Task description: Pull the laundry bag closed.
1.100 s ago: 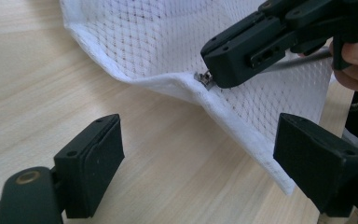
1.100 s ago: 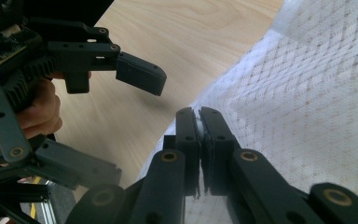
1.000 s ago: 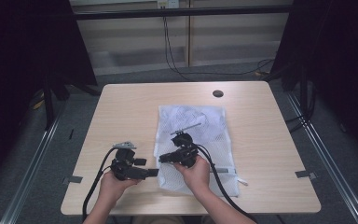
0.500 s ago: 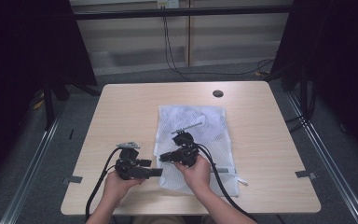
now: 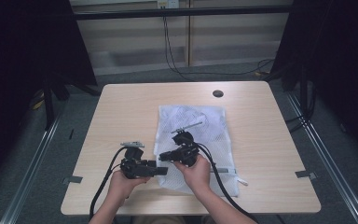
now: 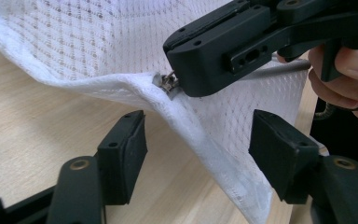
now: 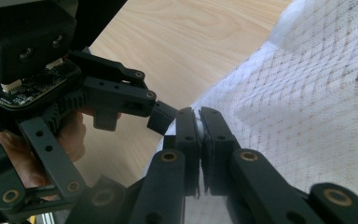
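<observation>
I have the white mesh bag [image 5: 193,140] lying on the worktop [image 5: 121,112], toward its near edge, with one edge lifted. My right gripper [image 6: 179,86] has its jaws clamped shut on the small metal zip pull [image 6: 168,84] at the bag's thick white hem [image 6: 186,121], holding that edge raised off the wood. My left gripper [image 6: 198,149] sits just beside it; its jaws have just been closing and stand apart on either side of the hem, with the pads not touching the cloth.
</observation>
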Action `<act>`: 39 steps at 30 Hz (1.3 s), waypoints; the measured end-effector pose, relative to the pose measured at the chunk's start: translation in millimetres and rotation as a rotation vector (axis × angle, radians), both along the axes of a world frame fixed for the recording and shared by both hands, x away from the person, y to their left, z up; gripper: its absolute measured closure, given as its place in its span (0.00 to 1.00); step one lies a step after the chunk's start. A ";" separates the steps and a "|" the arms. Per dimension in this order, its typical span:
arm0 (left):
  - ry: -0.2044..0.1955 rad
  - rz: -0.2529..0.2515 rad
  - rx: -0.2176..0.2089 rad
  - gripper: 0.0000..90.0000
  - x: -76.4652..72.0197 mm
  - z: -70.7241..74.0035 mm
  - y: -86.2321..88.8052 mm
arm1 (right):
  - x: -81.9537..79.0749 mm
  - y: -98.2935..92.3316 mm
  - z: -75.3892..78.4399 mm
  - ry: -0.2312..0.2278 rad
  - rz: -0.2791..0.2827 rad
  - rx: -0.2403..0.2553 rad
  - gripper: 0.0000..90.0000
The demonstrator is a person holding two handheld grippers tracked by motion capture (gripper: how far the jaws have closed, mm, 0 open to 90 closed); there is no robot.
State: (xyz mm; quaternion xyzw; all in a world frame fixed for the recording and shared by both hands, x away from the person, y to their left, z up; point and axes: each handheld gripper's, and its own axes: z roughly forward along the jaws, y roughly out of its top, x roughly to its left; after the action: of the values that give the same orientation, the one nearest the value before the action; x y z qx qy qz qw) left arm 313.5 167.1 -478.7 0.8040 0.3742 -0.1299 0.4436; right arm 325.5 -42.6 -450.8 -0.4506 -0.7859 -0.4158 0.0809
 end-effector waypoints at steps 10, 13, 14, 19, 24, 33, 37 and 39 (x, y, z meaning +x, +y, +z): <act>0.020 -0.010 -0.031 0.53 1.7 -0.9 -4.4 | -0.1 -0.3 2.2 -0.004 0.002 0.005 0.96; 0.023 -0.014 -0.032 0.57 1.9 -1.3 -6.0 | -0.6 0.7 2.1 -0.001 0.002 0.005 0.96; 0.023 -0.018 -0.031 0.59 2.2 -1.5 -6.4 | -0.6 0.9 1.8 -0.003 0.003 0.007 0.96; 0.031 -0.003 -0.033 0.67 2.5 -2.1 -7.6 | -0.7 1.0 2.4 -0.005 -0.001 0.006 0.96; 0.040 -0.004 -0.037 0.72 2.8 -2.2 -8.0 | -0.5 0.7 2.5 -0.003 -0.001 0.009 0.96; 0.073 -0.009 -0.050 0.84 2.7 -4.6 -10.2 | -0.4 0.0 2.9 -0.006 0.001 0.009 0.96; 0.078 -0.007 -0.060 0.92 2.5 -5.0 -10.6 | -1.3 0.1 3.5 -0.007 0.001 0.011 0.96; 0.078 -0.006 -0.055 0.96 2.3 -5.0 -10.7 | -1.4 0.0 3.4 -0.008 0.002 0.011 0.96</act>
State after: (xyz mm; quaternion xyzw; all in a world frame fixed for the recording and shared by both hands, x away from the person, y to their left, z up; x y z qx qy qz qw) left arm 315.7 156.4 -483.7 0.7869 0.3849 -0.1730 0.4503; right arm 324.2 -42.7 -447.4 -0.4476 -0.7845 -0.4216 0.0809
